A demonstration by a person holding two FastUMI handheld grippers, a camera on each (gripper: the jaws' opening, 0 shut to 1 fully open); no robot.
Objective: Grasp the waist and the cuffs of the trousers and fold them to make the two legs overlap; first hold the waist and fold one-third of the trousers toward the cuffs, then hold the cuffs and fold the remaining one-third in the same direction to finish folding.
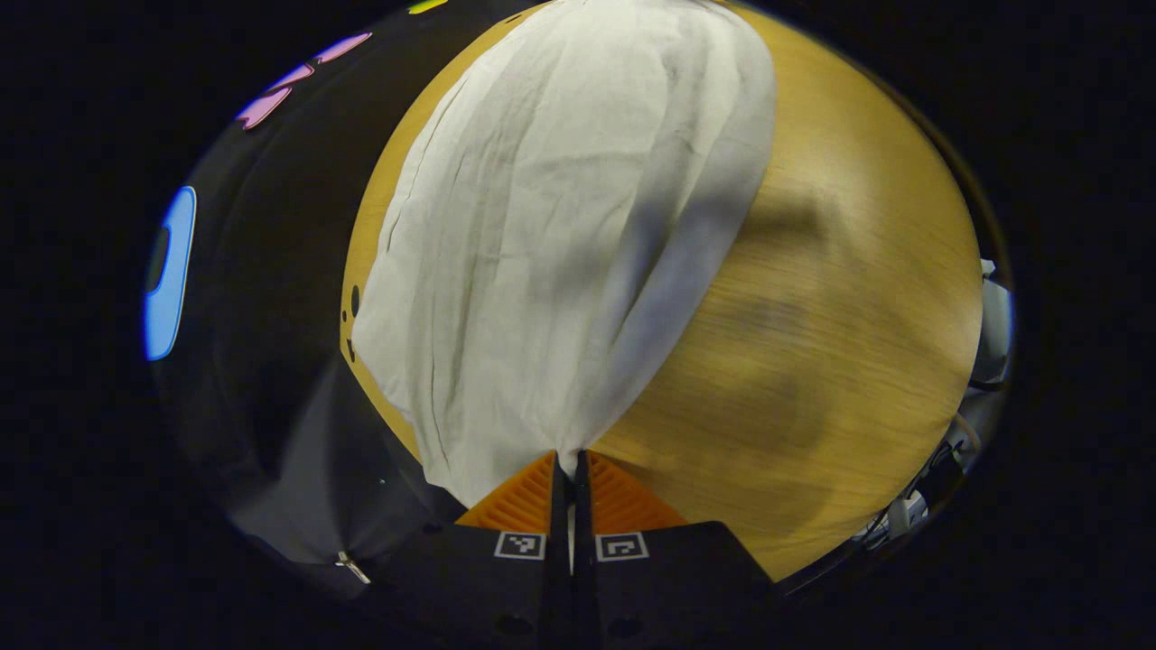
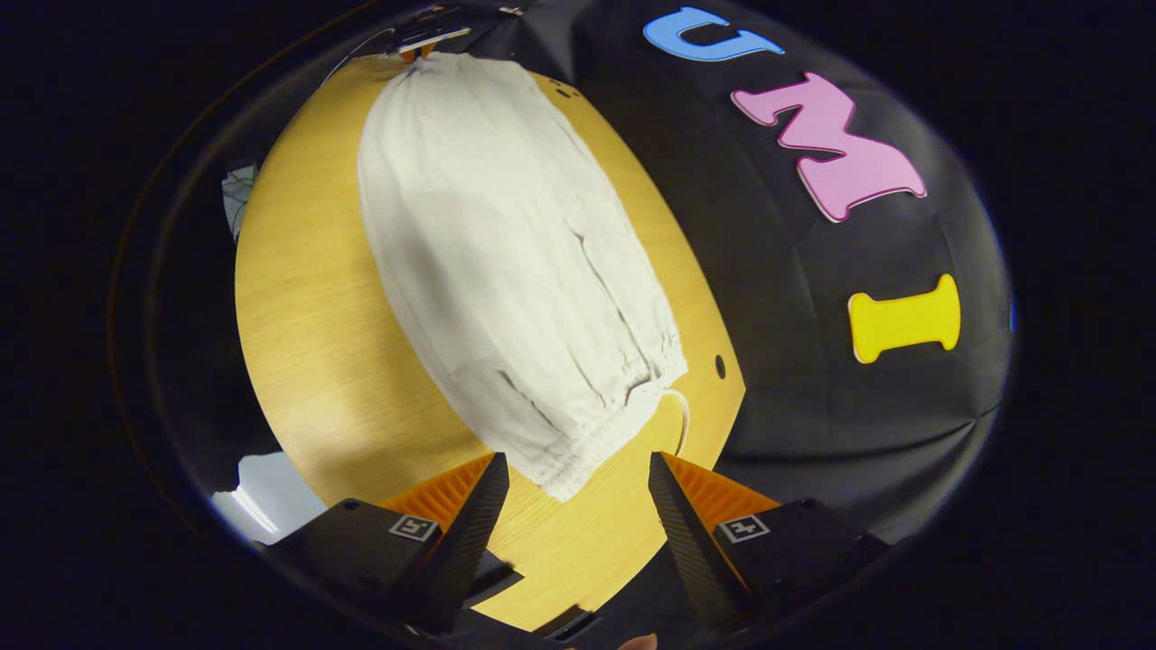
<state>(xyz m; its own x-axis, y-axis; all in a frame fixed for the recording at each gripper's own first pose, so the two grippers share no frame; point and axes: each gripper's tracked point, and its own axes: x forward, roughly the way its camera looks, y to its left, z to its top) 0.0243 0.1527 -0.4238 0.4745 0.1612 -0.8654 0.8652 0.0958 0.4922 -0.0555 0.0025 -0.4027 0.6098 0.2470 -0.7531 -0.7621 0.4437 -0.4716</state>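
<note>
Left tongs pinch one end of the pale off-white cloth trousers lying flat along the light wooden counter, while right tongs hang spread wide just over the gathered waist.

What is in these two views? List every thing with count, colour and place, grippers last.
trousers: one pair, off-white, lying lengthwise on the table, elastic waist toward the right gripper, far end at the left gripper.
table: one, light wood, under the trousers.
cables: a few, pale and dark, beyond the table edge in the left gripper view.
left gripper: one, fingers pinched on the trousers' edge.
right gripper: one, fingers spread, astride the waist corner without touching it.
</note>
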